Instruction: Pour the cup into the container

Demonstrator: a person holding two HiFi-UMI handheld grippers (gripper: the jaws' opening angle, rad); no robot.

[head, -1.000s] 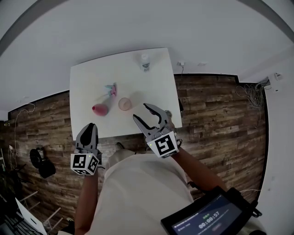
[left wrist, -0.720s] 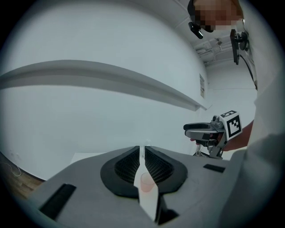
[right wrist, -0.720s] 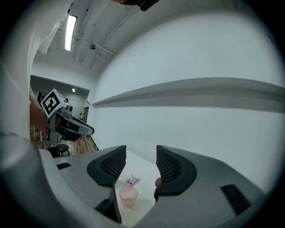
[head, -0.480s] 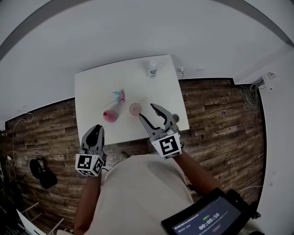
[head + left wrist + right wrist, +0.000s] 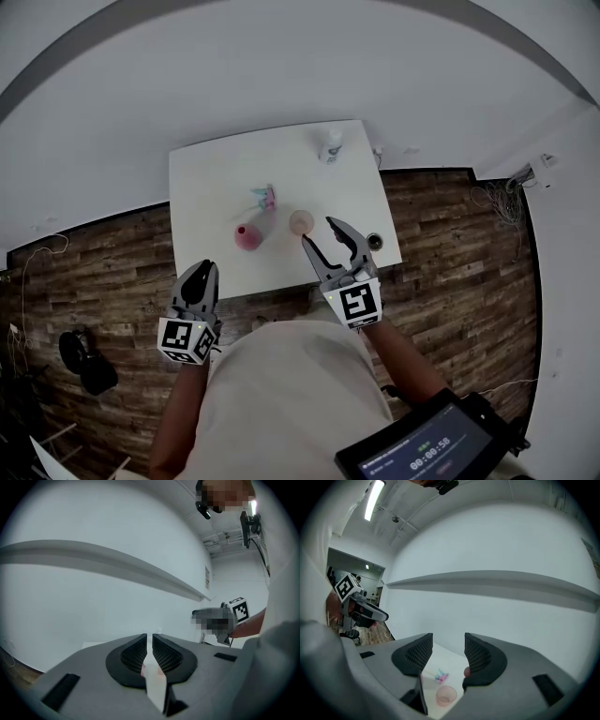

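Pink translucent cup (image 5: 301, 221) upright on white table (image 5: 206, 187), toward front edge, untouched. Pink container (image 5: 247, 236) near its left. Pink-and-teal item (image 5: 265, 197) behind. White bottle (image 5: 330, 146) at far edge. Right gripper (image 5: 319, 232) just in front of cup, jaws apart, empty. Left gripper (image 5: 203, 267) by table's front-left corner, jaws all but together, nothing between.

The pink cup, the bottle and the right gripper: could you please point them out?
pink cup (image 5: 301, 222), head view, its open top
bottle (image 5: 330, 147), head view, its body
right gripper (image 5: 317, 230), head view, midway between fingertips
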